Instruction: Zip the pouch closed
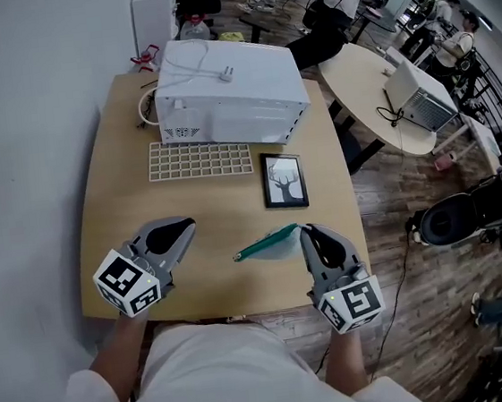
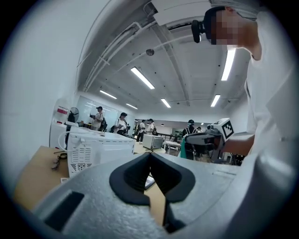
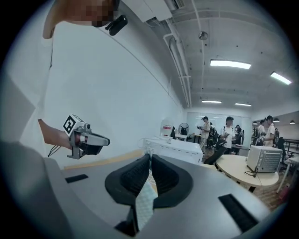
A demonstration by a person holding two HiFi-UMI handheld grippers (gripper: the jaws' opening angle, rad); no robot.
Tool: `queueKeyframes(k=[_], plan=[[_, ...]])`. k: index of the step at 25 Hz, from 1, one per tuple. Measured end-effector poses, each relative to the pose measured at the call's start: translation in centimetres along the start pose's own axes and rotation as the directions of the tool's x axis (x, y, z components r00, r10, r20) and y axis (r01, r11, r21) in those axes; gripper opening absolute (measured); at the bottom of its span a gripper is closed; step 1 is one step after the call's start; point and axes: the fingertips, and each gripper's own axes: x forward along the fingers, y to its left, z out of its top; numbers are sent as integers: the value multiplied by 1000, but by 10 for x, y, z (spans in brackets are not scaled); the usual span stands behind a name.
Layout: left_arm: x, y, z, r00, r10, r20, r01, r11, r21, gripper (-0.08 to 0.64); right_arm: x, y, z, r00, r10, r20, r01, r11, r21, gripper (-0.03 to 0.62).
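- A light wooden table is occupied at its far end by a white boxy microwave oven.
- Well in front of the microwave, to the left, the left gripper is seen with its jaws pressed together on nothing.
- In front of the microwave, to the right, the right gripper is clamped on a teal-edged mesh pouch, which juts leftward from its jaws.

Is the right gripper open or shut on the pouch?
Shut on it: jaws of the right gripper press together on the pouch, seen between them.
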Motion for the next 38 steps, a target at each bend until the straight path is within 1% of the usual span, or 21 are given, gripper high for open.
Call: queueKeyframes(k=[3, 7, 10, 14, 17, 23, 27, 34, 38], plan=[[-12, 11, 12, 997, 70, 45, -71, 997, 13, 14, -4, -5, 4, 1000, -18, 22, 17, 999, 35, 22], [-30, 21, 21, 986, 139, 88, -141, 990, 17, 14, -7, -9, 10, 998, -38, 39, 37, 998, 43, 23], [-46, 26, 28, 975, 189, 113, -193, 981, 21, 14, -14, -15, 14, 997, -60, 52, 57, 997, 58, 23], [-69, 32, 39, 955, 258, 145, -265, 964, 32, 14, -24, -26, 16, 992, -104, 75, 95, 989, 112, 21], [-83, 31, 45, 943, 292, 157, -301, 953, 35, 14, -32, -37, 16, 988, -137, 76, 125, 982, 138, 21], [-112, 27, 49, 915, 359, 182, -374, 925, 59, 14, -44, -46, 12, 983, -169, 71, 161, 981, 109, 21], [-125, 25, 46, 900, 393, 190, -409, 911, 56, 14, -50, -47, 8, 982, -176, 74, 166, 979, 118, 21], [-137, 15, 41, 891, 415, 183, -432, 900, 62, 14, -53, -41, 4, 982, -170, 83, 157, 978, 139, 20], [-139, 6, 41, 890, 417, 183, -434, 899, 58, 14, -56, -40, 7, 982, -166, 90, 153, 978, 143, 20]])
